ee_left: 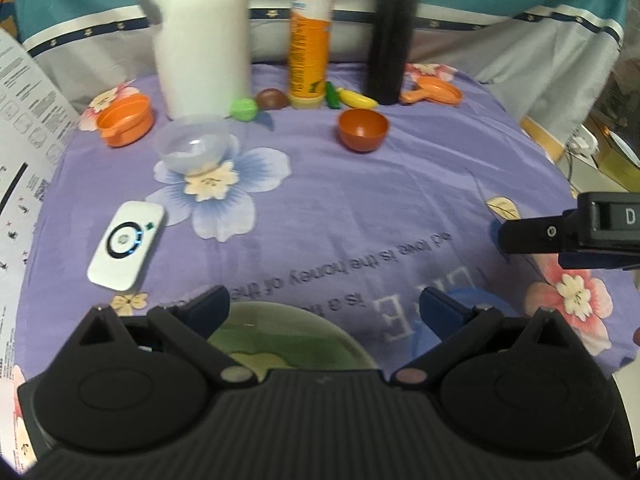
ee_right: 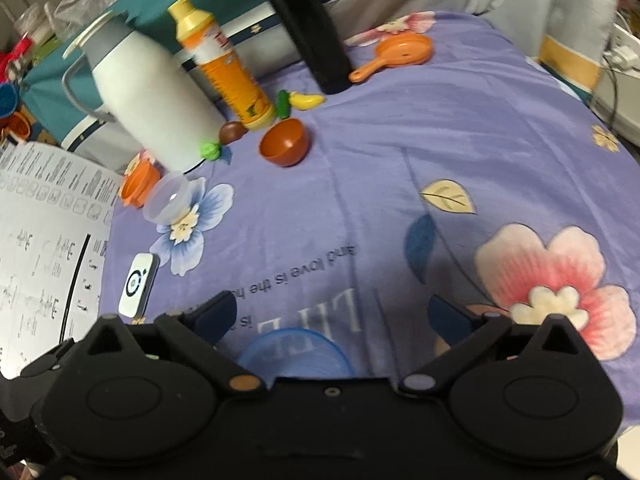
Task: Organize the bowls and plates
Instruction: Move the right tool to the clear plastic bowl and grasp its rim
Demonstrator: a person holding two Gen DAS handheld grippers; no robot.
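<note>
Bowls are mid-sort: my right gripper [ee_right: 332,312] and left gripper [ee_left: 324,304] both gape empty, so next I reach for the brown bowl [ee_left: 363,129].

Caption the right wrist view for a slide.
Open right gripper poised above a blue plate on the purple floral cloth; brown bowl and clear bowl beyond.

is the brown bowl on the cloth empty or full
Empty. The brown bowl sits upright, and its bare inside shows in both wrist views.

Upright on the purple cloth — clear bowl [ee_left: 192,142], brown bowl [ee_left: 363,129], well apart.
</note>
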